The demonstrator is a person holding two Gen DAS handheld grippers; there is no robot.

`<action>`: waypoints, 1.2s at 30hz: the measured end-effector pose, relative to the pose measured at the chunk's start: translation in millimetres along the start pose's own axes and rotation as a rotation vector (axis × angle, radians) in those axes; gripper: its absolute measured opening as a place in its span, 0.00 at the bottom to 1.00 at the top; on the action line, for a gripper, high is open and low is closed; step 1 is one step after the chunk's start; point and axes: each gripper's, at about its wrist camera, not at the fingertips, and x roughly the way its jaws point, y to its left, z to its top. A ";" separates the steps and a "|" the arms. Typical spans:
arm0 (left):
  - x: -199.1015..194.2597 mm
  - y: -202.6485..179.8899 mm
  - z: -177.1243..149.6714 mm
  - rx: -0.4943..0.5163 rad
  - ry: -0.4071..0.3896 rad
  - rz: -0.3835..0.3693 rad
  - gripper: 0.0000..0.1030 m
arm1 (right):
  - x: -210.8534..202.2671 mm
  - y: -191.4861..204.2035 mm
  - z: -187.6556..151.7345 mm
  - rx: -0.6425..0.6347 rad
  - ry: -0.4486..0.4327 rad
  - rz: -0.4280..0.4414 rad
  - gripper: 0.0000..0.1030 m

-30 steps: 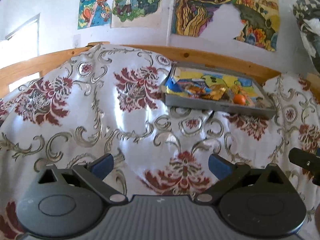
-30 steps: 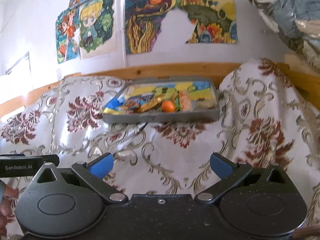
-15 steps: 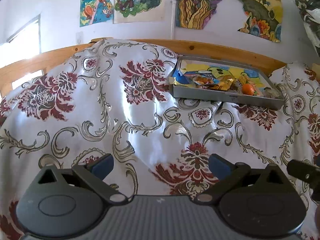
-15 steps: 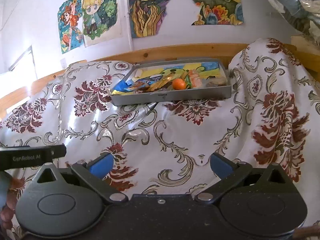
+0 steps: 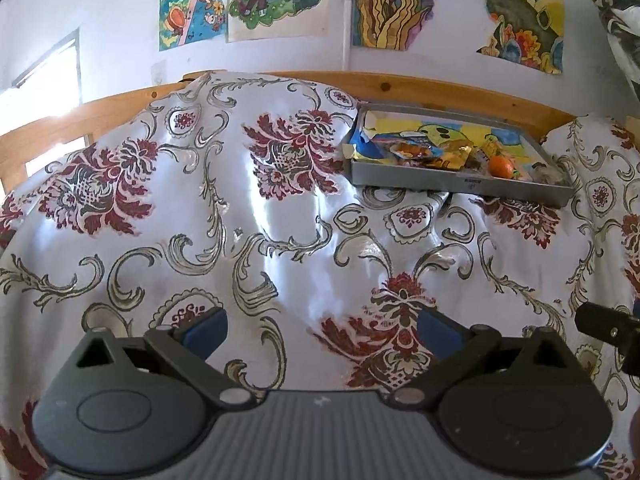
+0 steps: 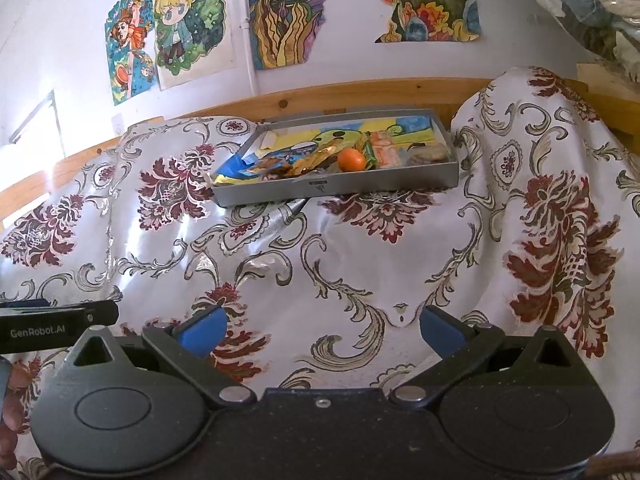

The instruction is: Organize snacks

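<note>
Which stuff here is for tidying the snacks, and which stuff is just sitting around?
For the job:
grey tray
snack packets
small orange fruit
left gripper and right gripper, both open and empty

Just around:
flowered cloth
wall drawings
wooden rail

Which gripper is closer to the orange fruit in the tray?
Right, slightly. The right gripper faces the orange fruit almost straight ahead; from the left gripper it sits far ahead, off right.

Bare cloth (image 6: 320, 264) lies open from both grippers up to tray (image 6: 340, 186) at its far edge; tray crowded with wrappers (image 6: 280, 164) and orange (image 6: 351, 159); cloth hump (image 6: 552, 184) blocks right side.
</note>
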 end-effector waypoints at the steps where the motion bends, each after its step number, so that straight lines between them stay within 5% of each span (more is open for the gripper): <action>1: 0.0 0.2 -0.2 0.000 0.001 0.000 1.00 | 0.1 0.1 -0.2 0.001 0.000 -0.002 0.99; 36: 1.6 0.2 -4.3 0.016 0.029 0.000 1.00 | 6.0 4.9 -5.5 -0.015 0.043 0.011 0.99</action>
